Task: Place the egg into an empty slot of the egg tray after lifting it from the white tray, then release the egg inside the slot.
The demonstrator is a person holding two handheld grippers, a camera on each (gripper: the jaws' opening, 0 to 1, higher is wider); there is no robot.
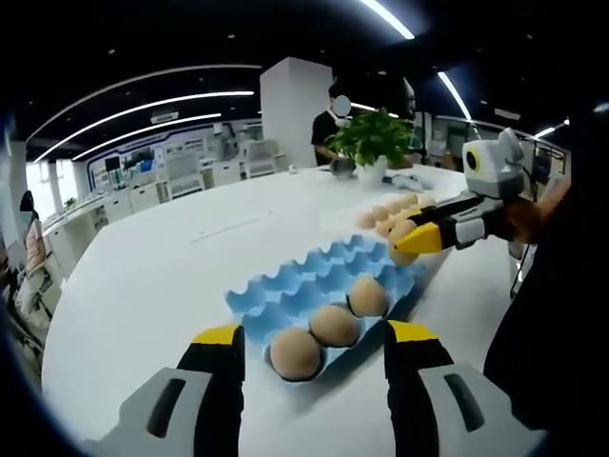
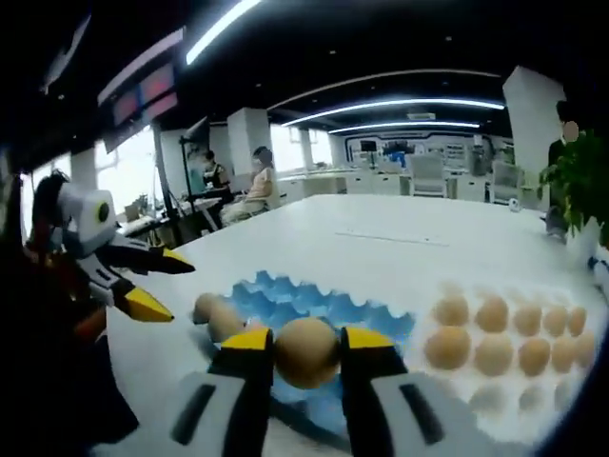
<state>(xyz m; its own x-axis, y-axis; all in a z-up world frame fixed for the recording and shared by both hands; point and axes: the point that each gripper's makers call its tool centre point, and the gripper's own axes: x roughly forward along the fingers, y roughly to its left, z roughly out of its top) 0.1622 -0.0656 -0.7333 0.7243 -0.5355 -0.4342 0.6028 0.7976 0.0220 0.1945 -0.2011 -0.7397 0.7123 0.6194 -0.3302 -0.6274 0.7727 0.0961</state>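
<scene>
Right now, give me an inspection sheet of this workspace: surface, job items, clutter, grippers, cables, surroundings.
Surface: white table, bare around the trays.
Job's things: blue egg tray with three eggs in its near row; white tray holding many eggs; one egg carried above the blue tray.
Clutter: potted plant at the far end.
Grippers: right gripper shut on the egg; left gripper open, jaws either side of the tray's near edge.
Cables: nothing seen.
Surroundings: open office, ceiling light strips, people at the far desks.

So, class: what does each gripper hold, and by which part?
The right gripper holds an egg by its sides. The left gripper is open, holding nothing.
</scene>
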